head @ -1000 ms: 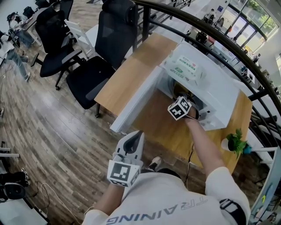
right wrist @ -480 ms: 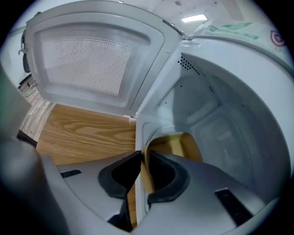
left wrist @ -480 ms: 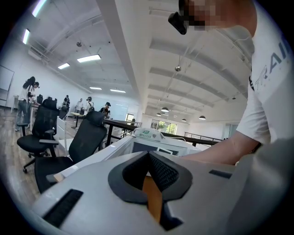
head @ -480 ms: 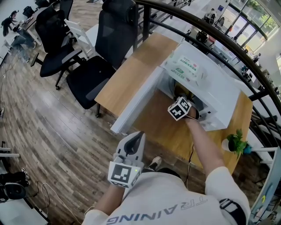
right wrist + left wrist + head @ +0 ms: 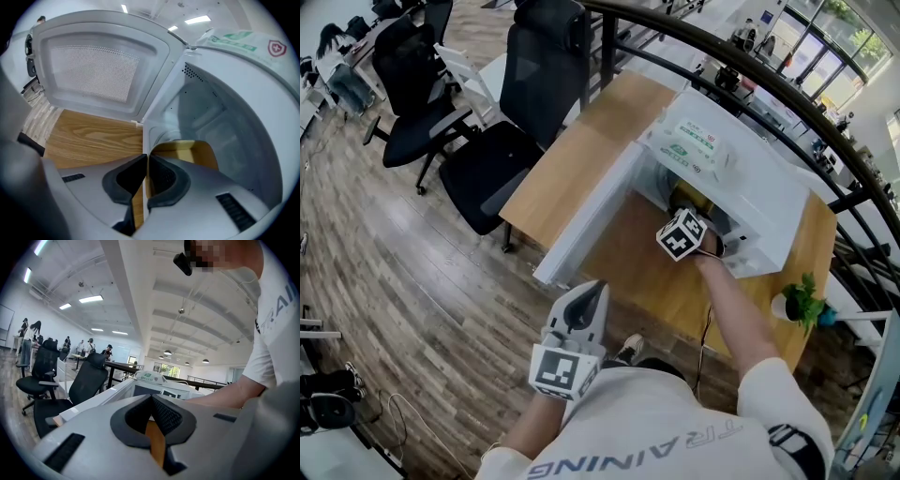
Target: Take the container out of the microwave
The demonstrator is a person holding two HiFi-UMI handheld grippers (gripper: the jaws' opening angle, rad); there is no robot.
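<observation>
A white microwave stands on the wooden table with its door swung open to the left. Inside it sits a tan container, partly visible in the head view. My right gripper reaches into the opening. Its jaws are closing, with the container's near wall pinched between the pads. My left gripper hangs low in front of the person's body, away from the table. Its jaws are shut and empty.
A pack of wipes lies on top of the microwave. A small potted plant stands at the table's right end. Black office chairs stand beyond the table's left end, and a dark railing curves behind it.
</observation>
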